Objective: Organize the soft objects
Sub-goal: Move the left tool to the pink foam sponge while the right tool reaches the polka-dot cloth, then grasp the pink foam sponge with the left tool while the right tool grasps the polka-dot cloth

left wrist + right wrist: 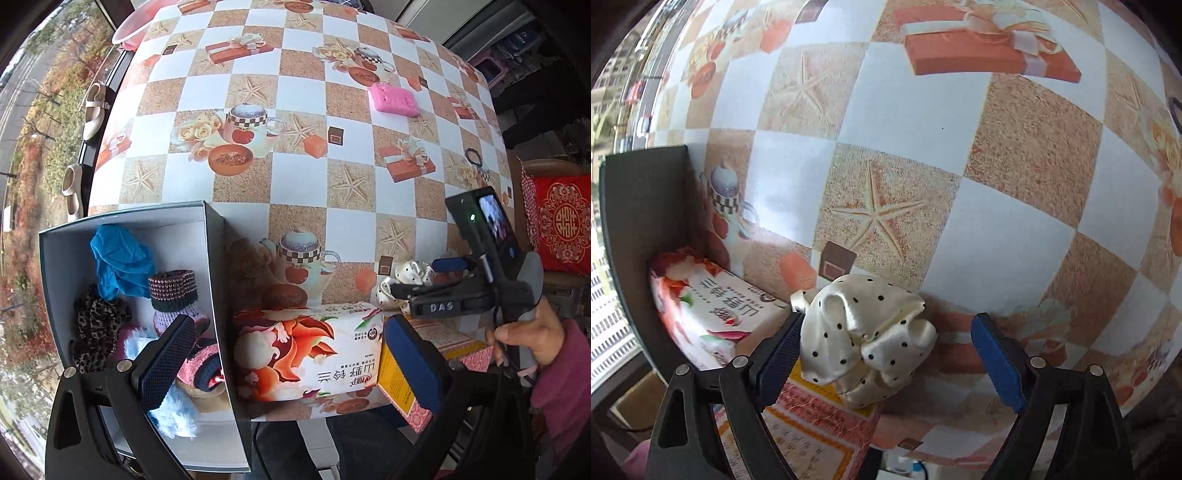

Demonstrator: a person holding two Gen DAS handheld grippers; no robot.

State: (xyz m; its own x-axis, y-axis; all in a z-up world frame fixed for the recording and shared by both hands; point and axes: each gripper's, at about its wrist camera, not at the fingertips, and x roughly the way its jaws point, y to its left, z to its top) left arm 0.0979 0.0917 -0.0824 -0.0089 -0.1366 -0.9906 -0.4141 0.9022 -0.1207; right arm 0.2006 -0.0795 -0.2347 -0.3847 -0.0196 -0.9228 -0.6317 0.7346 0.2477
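Observation:
A cream satin scrunchie with black dots (864, 332) lies partly on a yellow and pink box (812, 417) near the table's front edge. My right gripper (888, 358) is open and straddles it: the left pad is at its edge, the right pad well clear. In the left wrist view the same scrunchie (410, 280) sits under the right gripper (424, 291). My left gripper (291, 363) is open, one finger over the grey box (214, 258), the other past a flowered tissue pack (306, 354). The box holds a blue cloth (118, 262), a leopard scrunchie (96, 325) and knitted socks (173, 291).
A pink sponge (393, 99) and a black hair tie (474, 157) lie further out on the checked tablecloth (295, 177). Pale shoes (94, 110) rest on the sill at left. A red cushion (565, 229) lies on a chair at right. A hand (524, 332) holds the right gripper.

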